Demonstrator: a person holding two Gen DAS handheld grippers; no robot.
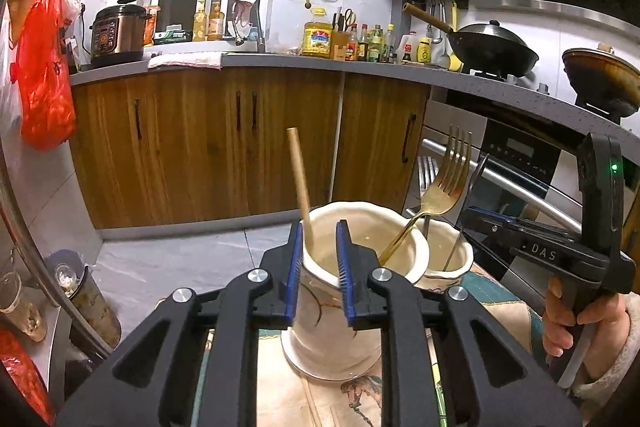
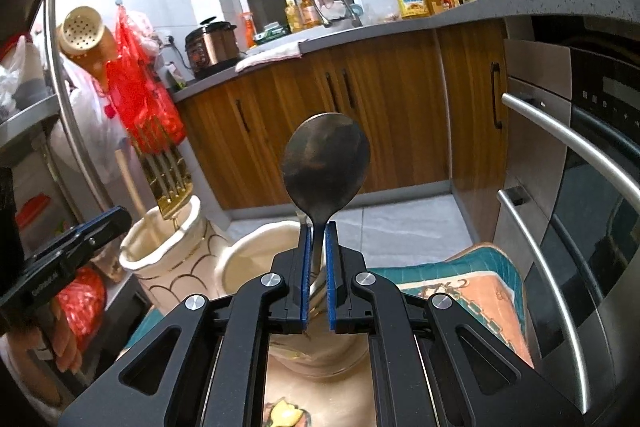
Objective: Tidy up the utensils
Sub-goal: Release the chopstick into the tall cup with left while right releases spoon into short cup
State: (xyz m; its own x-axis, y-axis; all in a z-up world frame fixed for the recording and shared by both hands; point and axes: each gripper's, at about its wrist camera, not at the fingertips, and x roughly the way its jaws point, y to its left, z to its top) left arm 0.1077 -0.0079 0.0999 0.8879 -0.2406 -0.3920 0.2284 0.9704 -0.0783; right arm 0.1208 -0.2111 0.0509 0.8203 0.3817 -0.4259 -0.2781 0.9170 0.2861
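Note:
Two cream ceramic holders stand side by side on a patterned cloth. In the left wrist view my left gripper [image 1: 320, 231] straddles the near rim of the bigger holder [image 1: 332, 323], one finger outside and one inside. That holder has a wooden chopstick [image 1: 299, 179] and a gold fork [image 1: 444, 183] in it. The smaller holder [image 1: 444, 259] beside it holds a grey utensil. In the right wrist view my right gripper [image 2: 317, 227] is shut on the handle of a dark steel spoon [image 2: 324, 159], bowl up, above the smaller holder [image 2: 256, 259]. The bigger holder [image 2: 172, 259] stands to its left.
The patterned cloth [image 2: 472, 291] covers the stand. A steel oven front with bar handles [image 2: 560, 227] is close on the right. Wooden cabinets [image 1: 224, 139] and a grey worktop with bottles, a wok and a pressure cooker are behind. A red bag [image 1: 44, 67] hangs at left.

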